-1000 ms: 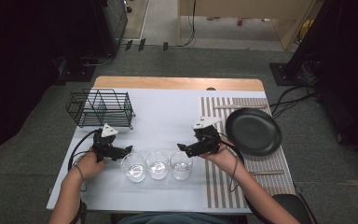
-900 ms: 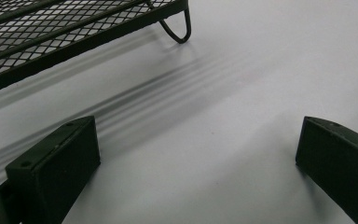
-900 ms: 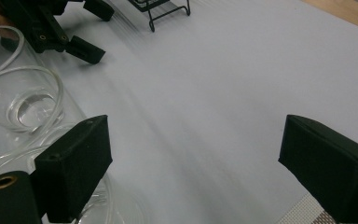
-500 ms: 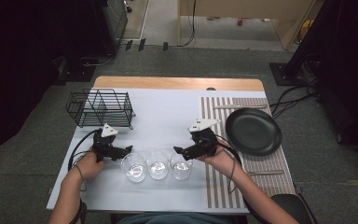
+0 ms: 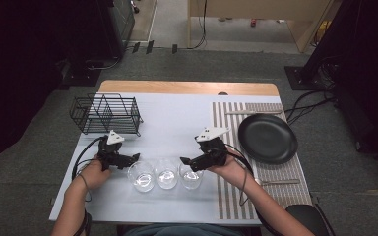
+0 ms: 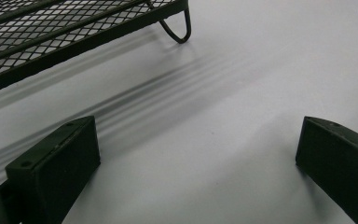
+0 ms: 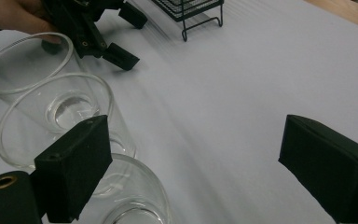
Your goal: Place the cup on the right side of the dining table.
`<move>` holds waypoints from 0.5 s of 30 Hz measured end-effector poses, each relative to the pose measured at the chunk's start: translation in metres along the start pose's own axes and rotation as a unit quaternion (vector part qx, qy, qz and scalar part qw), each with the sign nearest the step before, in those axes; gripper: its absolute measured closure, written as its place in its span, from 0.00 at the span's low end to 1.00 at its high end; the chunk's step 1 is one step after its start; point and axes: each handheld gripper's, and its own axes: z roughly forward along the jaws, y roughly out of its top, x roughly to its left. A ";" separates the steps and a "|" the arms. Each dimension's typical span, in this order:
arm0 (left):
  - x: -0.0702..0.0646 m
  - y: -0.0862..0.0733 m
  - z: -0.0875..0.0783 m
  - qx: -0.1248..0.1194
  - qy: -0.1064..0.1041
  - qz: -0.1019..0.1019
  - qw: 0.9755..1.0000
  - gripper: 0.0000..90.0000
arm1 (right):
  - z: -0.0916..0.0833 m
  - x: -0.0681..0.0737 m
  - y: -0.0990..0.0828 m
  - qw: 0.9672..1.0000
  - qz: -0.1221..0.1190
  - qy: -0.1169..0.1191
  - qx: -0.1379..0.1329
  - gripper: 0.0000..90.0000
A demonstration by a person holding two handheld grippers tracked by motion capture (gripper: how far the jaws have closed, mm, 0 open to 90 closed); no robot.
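Three clear empty glasses stand in a row near the table's front: left glass (image 5: 141, 175), middle glass (image 5: 166, 173), right glass (image 5: 190, 175). My left gripper (image 5: 132, 160) lies low just left of the left glass, open, with bare table between its jaws (image 6: 198, 135). My right gripper (image 5: 187, 162) hovers over the far rim of the right glass, pointing left, also open (image 7: 196, 140). In the right gripper view the nearest glass (image 7: 130, 196) sits under the left jaw. The middle glass (image 7: 60, 116) and the farthest glass (image 7: 28, 60) stand beyond it, with the left gripper (image 7: 98, 32) behind them.
A black wire rack (image 5: 106, 114) stands at the back left, its foot (image 6: 177, 32) close ahead of the left gripper. A black plate (image 5: 267, 138) rests on a striped mat (image 5: 231, 187) at the right, with cutlery (image 5: 248, 112) behind it and cutlery (image 5: 275, 182) in front.
My right gripper has crept left and slightly nearer, ending over the right glass. The left gripper and the glasses have stayed put.
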 end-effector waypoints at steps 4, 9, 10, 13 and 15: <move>0.000 0.000 0.000 0.000 0.000 0.000 1.000 0.00 | 0.000 0.002 0.000 1.000 0.000 0.007 -0.003 0.10; 0.000 0.000 0.000 0.000 0.000 0.000 1.000 0.00 | 0.000 0.005 0.001 1.000 -0.010 0.018 -0.006 0.10; 0.000 0.000 0.000 0.000 0.000 0.000 1.000 0.00 | 0.001 0.007 0.001 1.000 -0.016 0.021 -0.006 0.10; 0.000 0.000 0.000 0.000 0.000 0.000 1.000 0.00 | 0.002 0.009 0.000 1.000 -0.021 0.023 -0.005 0.10; 0.000 0.000 0.000 0.000 0.000 0.000 1.000 0.00 | 0.002 0.010 0.000 0.999 -0.020 0.026 -0.006 0.10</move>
